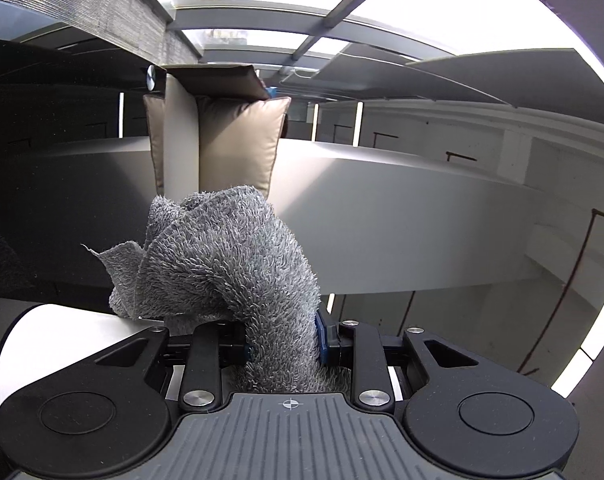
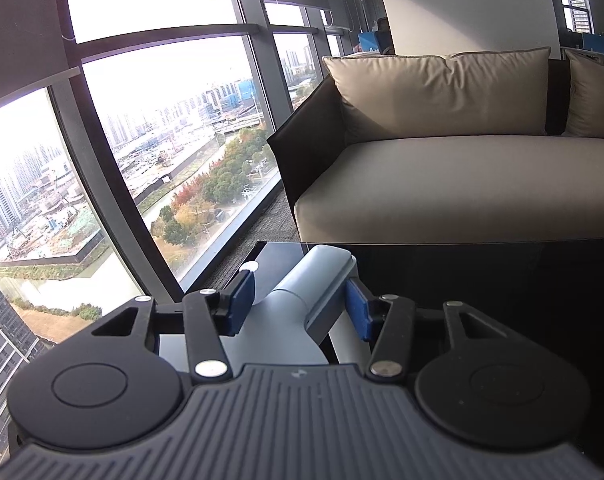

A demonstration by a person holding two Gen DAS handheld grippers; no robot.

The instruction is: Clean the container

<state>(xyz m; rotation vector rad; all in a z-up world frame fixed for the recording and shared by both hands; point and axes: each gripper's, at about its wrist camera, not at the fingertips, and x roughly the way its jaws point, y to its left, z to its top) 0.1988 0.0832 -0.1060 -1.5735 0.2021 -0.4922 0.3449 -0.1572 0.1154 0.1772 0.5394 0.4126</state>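
Grey cloth (image 1: 226, 264) is clamped in left claw (image 1: 284, 346), beside white container (image 1: 62, 344). Grey container handle (image 2: 302, 300) is gripped by right claw (image 2: 300, 306) above black bench (image 2: 481, 280).

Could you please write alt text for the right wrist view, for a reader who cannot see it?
The right tool grips a grey-blue container between its blue pads, above a dark glass table. Beyond stands a beige sofa with cushions; tall windows on the left overlook a city.
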